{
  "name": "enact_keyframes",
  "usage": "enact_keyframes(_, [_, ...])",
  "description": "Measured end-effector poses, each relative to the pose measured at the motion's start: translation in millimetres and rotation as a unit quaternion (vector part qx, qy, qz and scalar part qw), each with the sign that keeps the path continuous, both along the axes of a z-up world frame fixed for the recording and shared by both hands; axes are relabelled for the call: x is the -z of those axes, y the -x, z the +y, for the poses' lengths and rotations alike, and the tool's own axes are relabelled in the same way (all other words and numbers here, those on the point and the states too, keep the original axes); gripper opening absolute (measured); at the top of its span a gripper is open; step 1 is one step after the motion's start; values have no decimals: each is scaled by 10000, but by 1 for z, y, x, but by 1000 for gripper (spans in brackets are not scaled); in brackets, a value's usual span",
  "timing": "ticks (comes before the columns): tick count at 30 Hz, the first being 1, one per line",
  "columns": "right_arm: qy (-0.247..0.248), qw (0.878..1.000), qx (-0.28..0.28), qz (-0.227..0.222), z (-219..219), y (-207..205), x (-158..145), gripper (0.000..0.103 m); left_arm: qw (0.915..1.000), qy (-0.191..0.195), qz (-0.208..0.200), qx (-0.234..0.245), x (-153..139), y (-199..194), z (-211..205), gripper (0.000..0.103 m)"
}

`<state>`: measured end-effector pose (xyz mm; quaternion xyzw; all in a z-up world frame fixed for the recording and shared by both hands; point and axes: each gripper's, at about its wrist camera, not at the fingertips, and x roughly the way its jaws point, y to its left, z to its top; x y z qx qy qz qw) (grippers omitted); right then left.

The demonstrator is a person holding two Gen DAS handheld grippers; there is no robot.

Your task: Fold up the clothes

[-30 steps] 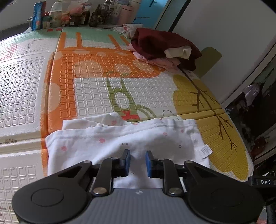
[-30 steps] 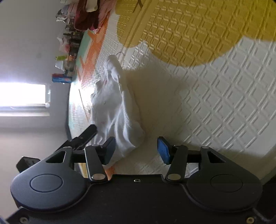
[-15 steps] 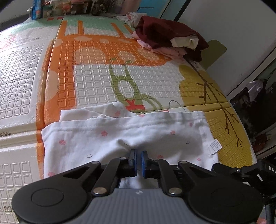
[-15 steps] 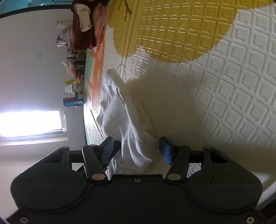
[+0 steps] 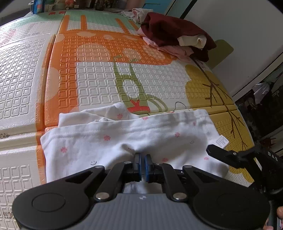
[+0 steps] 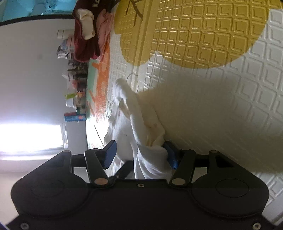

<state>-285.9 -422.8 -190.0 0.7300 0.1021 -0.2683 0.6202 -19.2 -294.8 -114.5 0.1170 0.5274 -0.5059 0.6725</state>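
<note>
The left gripper (image 5: 143,163) has its two blue pads (image 5: 138,163) drawn nearly together, pinching a small raised ridge of the white garment (image 5: 109,139) at its near hem. The right gripper (image 6: 140,154) stands about half open, its jaws having eased slightly inward in the last moment; a bunched end of the same garment (image 6: 150,155) lies between them and touches the right-hand pad (image 6: 170,155), while the left-hand pad (image 6: 109,154) stands clear of the cloth, so nothing is clamped there. Part of the right tool also shows at the lower right of the left wrist view (image 5: 230,156).

One white garment with small pink flowers lies spread flat on the play mat (image 5: 99,85), at the mat's near end, one care label (image 5: 221,141) poking from its right edge (a second layer of the cloth peeks out along the far side). One pile of clothes (image 5: 173,37) sits well apart at the far right corner: a dark red piece on top, with cream and pink pieces tucked under it.

Between garment and pile the mat is bare, with a wide stretch of embossed squares to the left as well. The mat's right edge runs close beside the garment's right end; past it stands a white wall panel (image 5: 247,26). Clutter of small items (image 5: 40,5) lines the far edge.
</note>
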Motion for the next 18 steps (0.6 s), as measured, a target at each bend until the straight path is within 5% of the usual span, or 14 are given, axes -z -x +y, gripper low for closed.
enact_keyframes(5, [178,9996,59,232,-8,-1,-2,20,10000,0,67,-56,1,-3,0,6])
enact_keyframes(13, [1018,9930,-521,285,-11,-13,-38,15,9999,1,98,-93,1,-3,0,6])
enact_keyframes(18, [1787,9759,-1204,346,-6,-32,-70,15,9998,7,148,-142,1,-4,0,6])
